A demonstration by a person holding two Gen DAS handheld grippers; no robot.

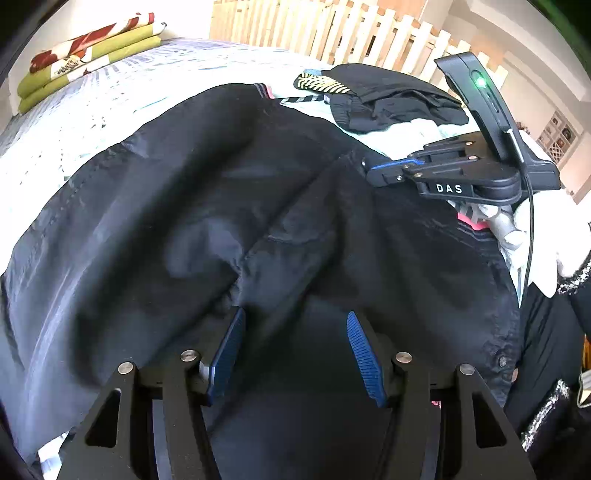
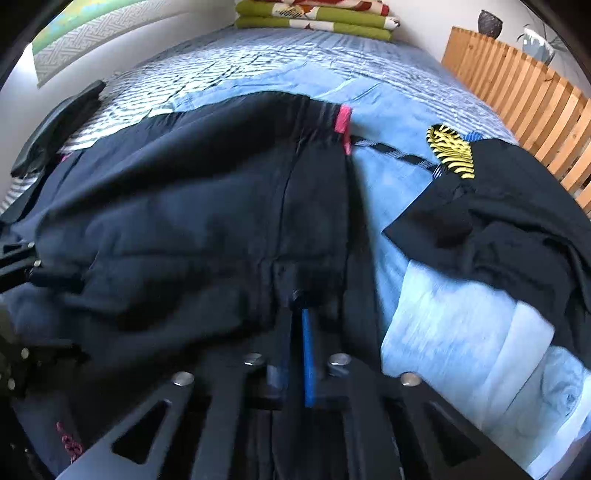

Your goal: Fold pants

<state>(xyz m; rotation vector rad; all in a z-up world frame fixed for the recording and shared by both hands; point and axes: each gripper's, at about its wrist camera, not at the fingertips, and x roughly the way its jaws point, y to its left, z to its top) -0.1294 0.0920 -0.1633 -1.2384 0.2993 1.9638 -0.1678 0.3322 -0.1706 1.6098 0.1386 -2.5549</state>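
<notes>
Dark navy pants (image 1: 184, 192) (image 2: 177, 206) lie spread over the bed, with a pink tag at the waistband (image 2: 343, 122). My left gripper (image 1: 295, 314) hovers low over the pants, its blue pads apart; cloth bunches against the left pad but is not pinched. My right gripper (image 1: 367, 168) (image 2: 297, 297) is shut on a raised fold of the pants, its pads pressed together with the tips buried in the dark fabric. A ridge of cloth runs from that grip toward the left gripper. A white-gloved hand (image 1: 535, 229) holds the right gripper.
A heap of other dark clothes (image 1: 391, 99) (image 2: 498, 214) with a yellow striped sock (image 2: 452, 151) lies to the right, over light blue cloth (image 2: 461, 332). A folded green and red blanket (image 1: 85, 55) (image 2: 314, 14) sits at the bed's far end. A wooden slat fence (image 2: 524, 99) borders the right side.
</notes>
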